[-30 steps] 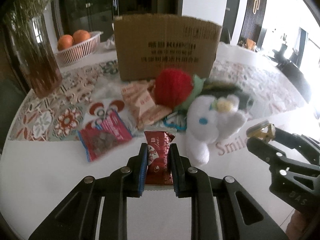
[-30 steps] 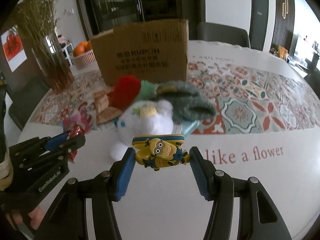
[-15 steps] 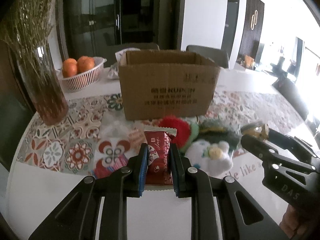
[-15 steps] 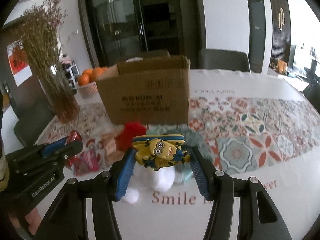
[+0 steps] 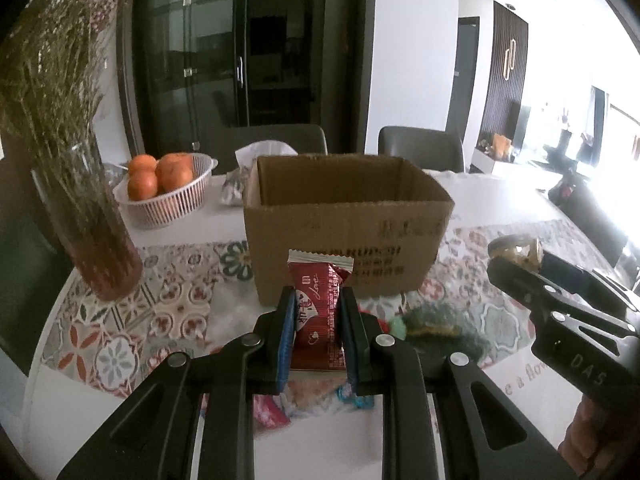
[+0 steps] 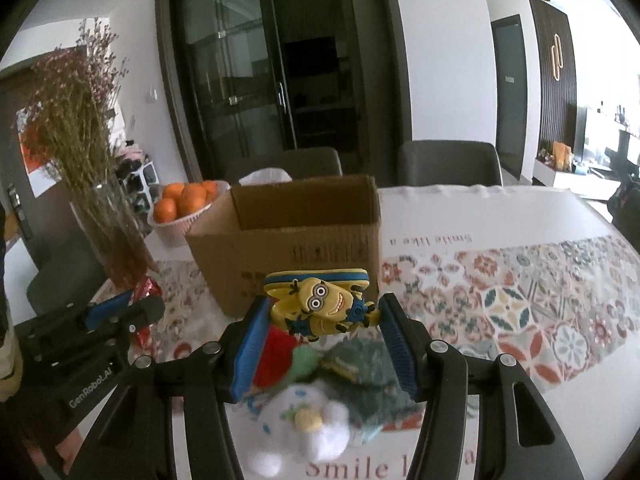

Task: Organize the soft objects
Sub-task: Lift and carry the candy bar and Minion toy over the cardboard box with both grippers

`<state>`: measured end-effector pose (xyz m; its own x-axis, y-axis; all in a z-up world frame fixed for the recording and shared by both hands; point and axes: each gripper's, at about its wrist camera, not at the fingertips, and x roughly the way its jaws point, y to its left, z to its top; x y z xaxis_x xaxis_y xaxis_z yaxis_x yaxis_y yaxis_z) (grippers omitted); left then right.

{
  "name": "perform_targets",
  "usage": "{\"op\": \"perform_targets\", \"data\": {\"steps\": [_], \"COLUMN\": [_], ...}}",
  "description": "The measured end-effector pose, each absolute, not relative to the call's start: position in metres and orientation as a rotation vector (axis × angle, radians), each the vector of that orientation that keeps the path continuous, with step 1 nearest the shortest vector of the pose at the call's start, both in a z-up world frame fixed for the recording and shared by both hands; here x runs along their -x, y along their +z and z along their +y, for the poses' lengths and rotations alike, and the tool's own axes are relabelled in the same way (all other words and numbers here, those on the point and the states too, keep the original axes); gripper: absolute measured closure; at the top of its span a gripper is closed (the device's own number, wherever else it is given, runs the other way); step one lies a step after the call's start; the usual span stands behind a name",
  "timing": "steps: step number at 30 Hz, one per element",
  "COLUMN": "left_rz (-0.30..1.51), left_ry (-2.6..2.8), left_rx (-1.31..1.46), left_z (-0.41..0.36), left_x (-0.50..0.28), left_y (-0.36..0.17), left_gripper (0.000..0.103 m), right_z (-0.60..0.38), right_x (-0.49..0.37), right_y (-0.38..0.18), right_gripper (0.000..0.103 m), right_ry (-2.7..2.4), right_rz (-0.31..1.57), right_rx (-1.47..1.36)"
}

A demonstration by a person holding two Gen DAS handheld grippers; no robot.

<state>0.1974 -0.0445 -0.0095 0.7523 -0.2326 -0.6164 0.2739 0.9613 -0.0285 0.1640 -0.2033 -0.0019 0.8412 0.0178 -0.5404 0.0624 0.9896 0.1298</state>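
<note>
My left gripper (image 5: pixel 318 300) is shut on a red snack packet (image 5: pixel 318 312), held in the air in front of an open cardboard box (image 5: pixel 344 224). My right gripper (image 6: pixel 320 312) is shut on a yellow minion toy (image 6: pixel 320 308), also held up before the box (image 6: pixel 288 240). It shows at the right of the left wrist view (image 5: pixel 516 256). Below lie a white plush (image 6: pixel 312 424), a red plush (image 6: pixel 276 356) and a dark green plush (image 6: pixel 364 372) on the table. More snack packets (image 5: pixel 272 412) lie under my left gripper.
A glass vase of dried flowers (image 5: pixel 80 208) stands at the left. A white basket of oranges (image 5: pixel 168 192) sits behind it. A tissue pack (image 5: pixel 236 184) lies behind the box. Grey chairs (image 5: pixel 420 152) stand beyond the patterned tablecloth (image 5: pixel 120 328).
Both grippers have risen with their loads and now look over the box's rim into it. The plush pile has dropped lower in both views.
</note>
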Motion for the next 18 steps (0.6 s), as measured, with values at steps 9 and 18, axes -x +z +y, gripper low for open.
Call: {"op": "perform_targets", "data": {"steps": [9, 18], "left_rz": [0.637, 0.636], "left_ry": [-0.268, -0.272], "left_rx": [-0.066, -0.071], "left_z": [-0.048, -0.052], "left_x": [-0.237, -0.277], "left_y": [0.006, 0.017], "left_gripper": [0.081, 0.081], "right_z": [-0.21, -0.214], "right_x": [-0.204, -0.25], "right_y": [0.015, 0.031], "right_gripper": [0.046, 0.046], "right_ry": [-0.014, 0.014], "right_rz": [0.543, 0.544], "right_rx": [-0.159, -0.141]}}
